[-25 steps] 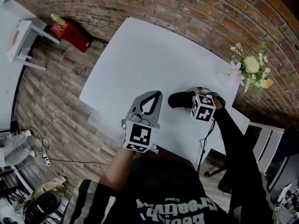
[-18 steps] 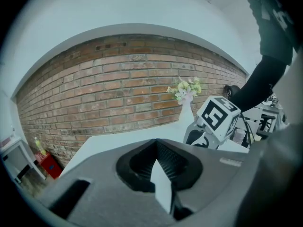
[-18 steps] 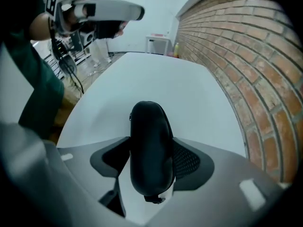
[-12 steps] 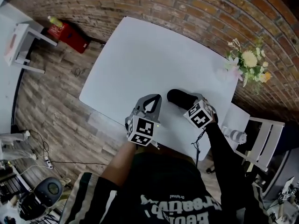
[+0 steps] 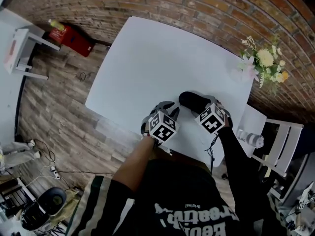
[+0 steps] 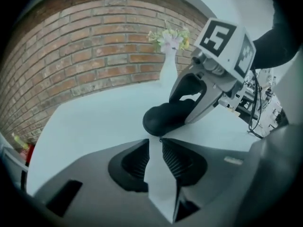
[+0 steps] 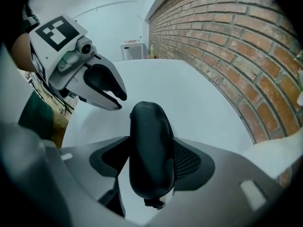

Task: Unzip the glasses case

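A black glasses case point(image 5: 192, 101) rests at the near right of a white table point(image 5: 147, 58). The right gripper point(image 7: 150, 160) pinches it across its middle. The left gripper point(image 6: 155, 143) points down just left of the case's end. Its jaws have just been opening and stand a narrow gap apart with nothing between them. Flowers point(image 5: 265, 63) stand at the table's far right corner.

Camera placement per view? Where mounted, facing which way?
Head view: on the person's head, looking steeply down at the white table; arms, left gripper and right gripper show.
Left gripper view: rides the left gripper, along its jaws, which have just been opening with nothing between, toward the glasses case.
Right gripper view: rides the right gripper, along jaws clamped on the glasses case.
Both gripper views share the glasses case.
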The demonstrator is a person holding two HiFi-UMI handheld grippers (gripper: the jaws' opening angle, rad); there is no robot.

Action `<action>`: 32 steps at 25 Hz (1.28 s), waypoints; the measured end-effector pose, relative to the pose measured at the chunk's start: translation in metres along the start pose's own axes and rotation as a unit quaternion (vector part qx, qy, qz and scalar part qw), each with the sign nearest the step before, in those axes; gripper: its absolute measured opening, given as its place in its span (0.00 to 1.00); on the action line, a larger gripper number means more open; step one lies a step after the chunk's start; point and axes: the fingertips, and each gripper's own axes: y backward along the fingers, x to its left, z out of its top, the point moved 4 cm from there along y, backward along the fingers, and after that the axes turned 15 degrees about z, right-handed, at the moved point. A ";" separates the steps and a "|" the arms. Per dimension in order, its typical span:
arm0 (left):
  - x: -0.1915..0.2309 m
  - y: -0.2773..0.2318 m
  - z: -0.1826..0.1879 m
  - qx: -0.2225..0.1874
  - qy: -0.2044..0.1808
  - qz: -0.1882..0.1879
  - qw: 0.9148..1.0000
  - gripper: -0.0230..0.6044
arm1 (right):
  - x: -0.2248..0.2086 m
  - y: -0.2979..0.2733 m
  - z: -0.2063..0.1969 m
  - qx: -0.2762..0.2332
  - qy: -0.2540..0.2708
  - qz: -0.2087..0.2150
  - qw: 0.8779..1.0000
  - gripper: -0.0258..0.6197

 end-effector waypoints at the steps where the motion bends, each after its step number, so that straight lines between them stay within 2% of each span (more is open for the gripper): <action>1: -0.001 -0.006 -0.002 0.010 -0.002 -0.002 1.000 0.19 | 0.000 0.000 0.000 0.001 0.000 0.000 1.000 0.50; 5: -0.008 -0.023 -0.002 0.033 -0.007 -0.009 0.999 0.21 | -0.002 -0.001 0.000 0.003 -0.002 0.005 1.000 0.50; 9: -0.018 -0.036 0.000 0.053 0.004 -0.029 0.998 0.22 | -0.002 -0.003 0.000 0.003 -0.004 0.008 1.000 0.50; 11: -0.017 -0.038 0.001 0.059 0.006 -0.020 0.998 0.18 | -0.002 -0.003 0.000 0.004 -0.005 0.008 1.000 0.50; 13: -0.016 -0.037 0.000 0.060 0.002 -0.017 0.998 0.15 | -0.002 -0.003 0.000 0.007 -0.004 0.008 1.000 0.51; 14: -0.016 -0.036 -0.001 0.059 0.000 -0.018 0.998 0.08 | -0.002 -0.003 0.000 0.007 -0.003 0.008 1.000 0.51; 16: -0.016 -0.035 -0.003 0.058 -0.001 -0.024 0.998 0.05 | -0.003 -0.003 0.000 0.009 0.002 0.005 1.000 0.51; 18: -0.014 -0.033 -0.003 0.057 -0.005 -0.030 0.998 0.05 | -0.003 -0.005 -0.001 0.017 0.013 0.000 1.000 0.52; 24: -0.011 -0.032 -0.002 0.058 -0.048 -0.033 0.997 0.05 | -0.002 -0.007 -0.002 0.031 0.036 -0.006 0.999 0.52; 32: 0.006 -0.035 0.000 0.063 -0.052 -0.028 0.996 0.05 | -0.001 -0.009 -0.003 0.043 0.061 -0.008 0.997 0.52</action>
